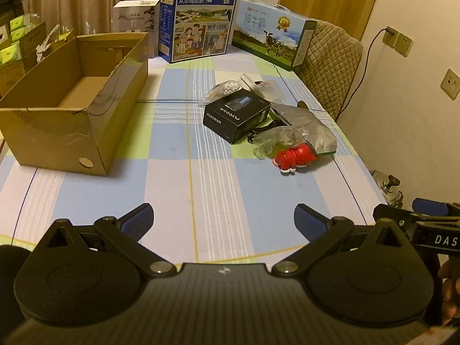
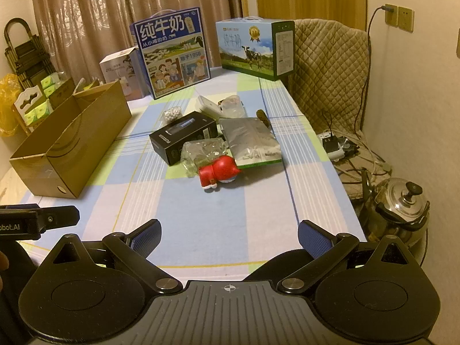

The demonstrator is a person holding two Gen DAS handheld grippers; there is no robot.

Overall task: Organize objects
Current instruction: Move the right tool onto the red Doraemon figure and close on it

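An open cardboard box (image 1: 72,106) sits at the frame's left, nothing visible inside. Both claws, left gripper (image 1: 223,218) and right gripper (image 2: 229,234), hang released above the checked tablecloth (image 1: 201,178).

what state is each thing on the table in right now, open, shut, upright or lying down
brown cardboard box: open-topped, looks empty
black rectangular product box: lying flat, closed
red and white toy figure: lying on its side
silver foil pouch: lying flat
dark blue milk carton: upright
left gripper: open, holding nothing
right gripper: open, holding nothing
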